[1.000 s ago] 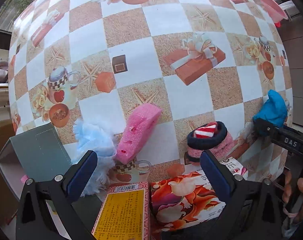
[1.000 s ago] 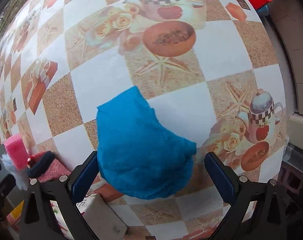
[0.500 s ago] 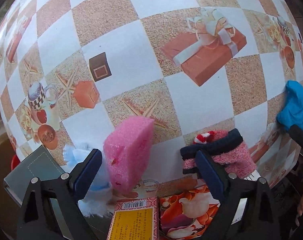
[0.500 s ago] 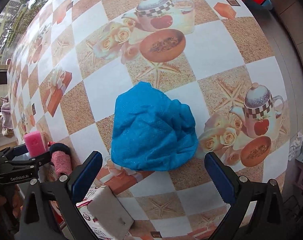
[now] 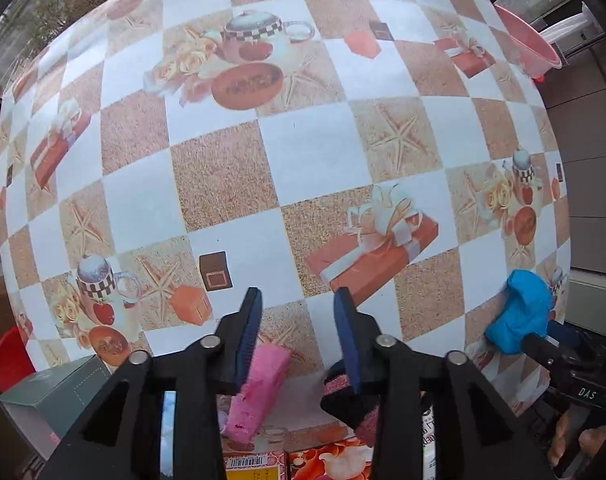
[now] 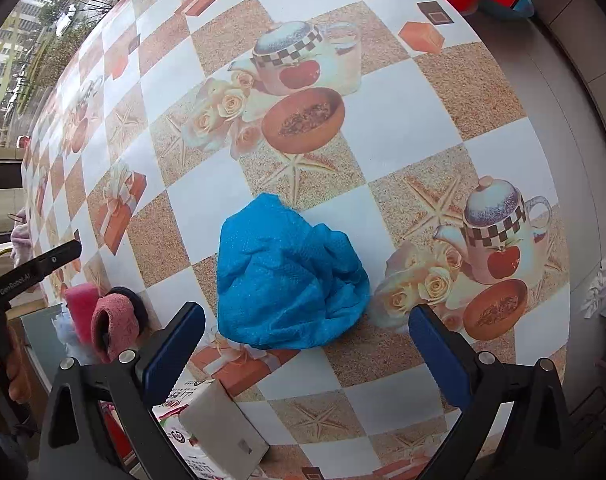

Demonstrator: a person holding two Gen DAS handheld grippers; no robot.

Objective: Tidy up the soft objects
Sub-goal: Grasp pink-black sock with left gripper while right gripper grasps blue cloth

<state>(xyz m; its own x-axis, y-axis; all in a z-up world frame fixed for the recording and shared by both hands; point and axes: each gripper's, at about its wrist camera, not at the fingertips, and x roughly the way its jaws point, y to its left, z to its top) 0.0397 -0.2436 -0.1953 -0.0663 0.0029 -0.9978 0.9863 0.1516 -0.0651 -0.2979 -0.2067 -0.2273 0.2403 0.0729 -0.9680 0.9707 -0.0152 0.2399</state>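
Two grippers over a checkered surface (image 6: 403,128) strewn with soft things.
Left gripper (image 5: 299,326) half-closed, empty, pink sponge (image 5: 259,388) beneath; right gripper (image 6: 303,344) spread wide before the blue cloth (image 6: 287,276); boxes (image 6: 219,436) crowd the near edge.

I work at a table (image 5: 311,148) under a checkered cloth printed with teapots, gifts and starfish. Daylight comes through a window (image 6: 27,40) showing buildings and trees; pink and red basins (image 5: 527,40) sit beyond.
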